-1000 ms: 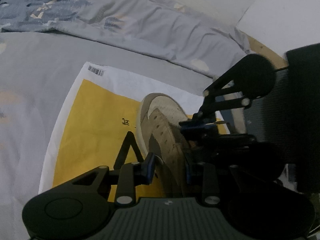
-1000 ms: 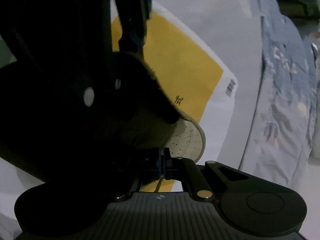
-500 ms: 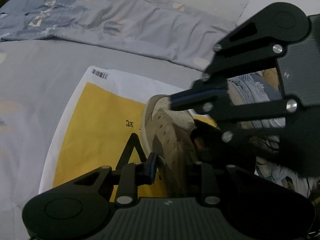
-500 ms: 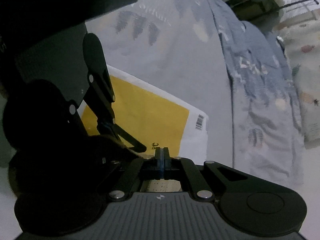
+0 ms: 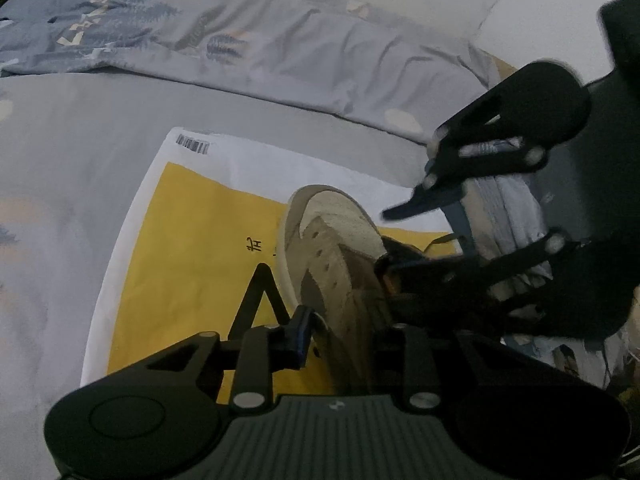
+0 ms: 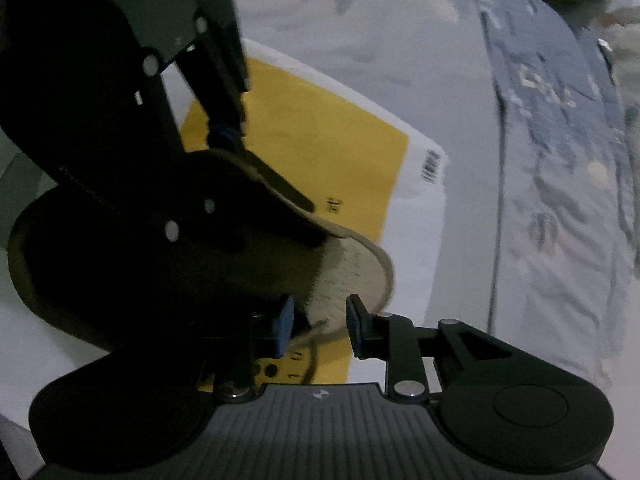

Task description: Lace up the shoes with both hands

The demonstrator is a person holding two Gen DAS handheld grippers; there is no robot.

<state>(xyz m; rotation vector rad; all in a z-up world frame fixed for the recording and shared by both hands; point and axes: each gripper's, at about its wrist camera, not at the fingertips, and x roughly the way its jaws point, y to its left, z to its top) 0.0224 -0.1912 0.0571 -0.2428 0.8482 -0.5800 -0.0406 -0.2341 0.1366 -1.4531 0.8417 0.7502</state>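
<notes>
A beige suede shoe (image 5: pixel 336 248) lies on a yellow and white mailer (image 5: pixel 192 248), toe pointing away. My left gripper (image 5: pixel 344 336) clamps the shoe's side near the heel; its jaws are opening slightly, but the pads still touch the shoe. My right gripper (image 6: pixel 319 328) hovers over the shoe's toe (image 6: pixel 352 276), and its jaws are opening. A brown lace (image 6: pixel 314 334) hangs loose between the blue pads without being pressed. In the left wrist view the right gripper (image 5: pixel 388 240) sits over the shoe's dark throat.
The mailer (image 6: pixel 320 140) rests on a grey bed sheet (image 5: pixel 72 160). A rumpled blue patterned duvet (image 5: pixel 200 40) lies beyond it. Folded fabric (image 5: pixel 504 216) shows behind the right gripper.
My right gripper's jaws were shut and now stand apart, with the lace loose between them. That gripper has shifted over the shoe. My left gripper keeps its hold and has not moved.
</notes>
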